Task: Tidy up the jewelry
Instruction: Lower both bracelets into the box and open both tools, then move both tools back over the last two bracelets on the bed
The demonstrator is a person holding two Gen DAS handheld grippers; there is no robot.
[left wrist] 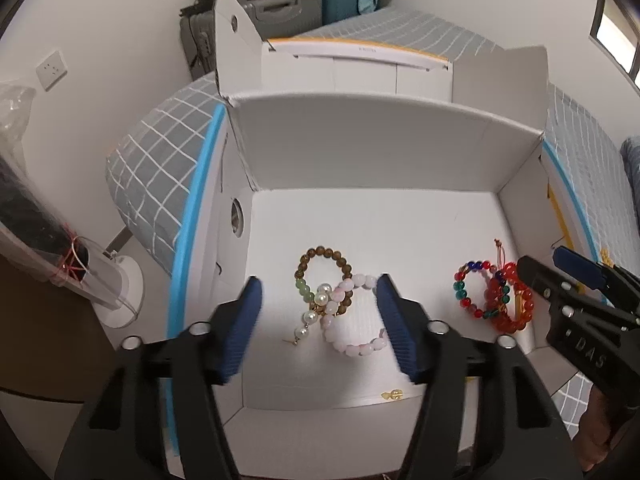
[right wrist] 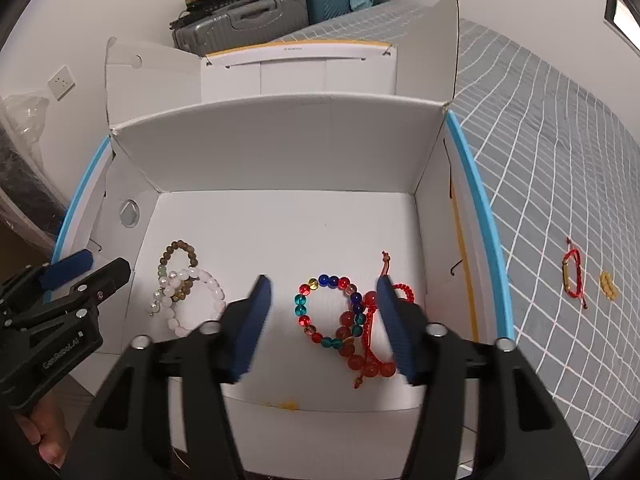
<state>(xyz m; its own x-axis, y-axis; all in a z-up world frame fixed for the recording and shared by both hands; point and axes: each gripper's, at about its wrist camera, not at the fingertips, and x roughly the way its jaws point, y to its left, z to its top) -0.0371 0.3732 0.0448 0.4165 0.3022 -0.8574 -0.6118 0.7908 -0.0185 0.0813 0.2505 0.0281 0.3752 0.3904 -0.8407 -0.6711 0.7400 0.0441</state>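
An open white box (left wrist: 372, 148) (right wrist: 280, 144) holds two piles of bracelets. On the left lie a brown bead bracelet (left wrist: 324, 258) (right wrist: 180, 252), a pink bead bracelet (left wrist: 352, 344) (right wrist: 212, 292) and a pearl strand (left wrist: 310, 316). On the right lie a multicoloured bead bracelet (left wrist: 468, 280) (right wrist: 320, 312), a red bead bracelet (left wrist: 516, 312) (right wrist: 360, 356) and a red cord bracelet (right wrist: 404, 292). My left gripper (left wrist: 318, 292) (right wrist: 106, 266) is open and empty above the left pile. My right gripper (right wrist: 322, 292) (left wrist: 538, 260) is open and empty above the right pile.
A small gold piece (left wrist: 391, 395) lies at the box's front edge. On the grey checked bedspread (right wrist: 560, 160) right of the box lie a red cord bracelet (right wrist: 574, 276) and a yellow item (right wrist: 608, 285). Suitcases (right wrist: 248, 20) stand at the back wall.
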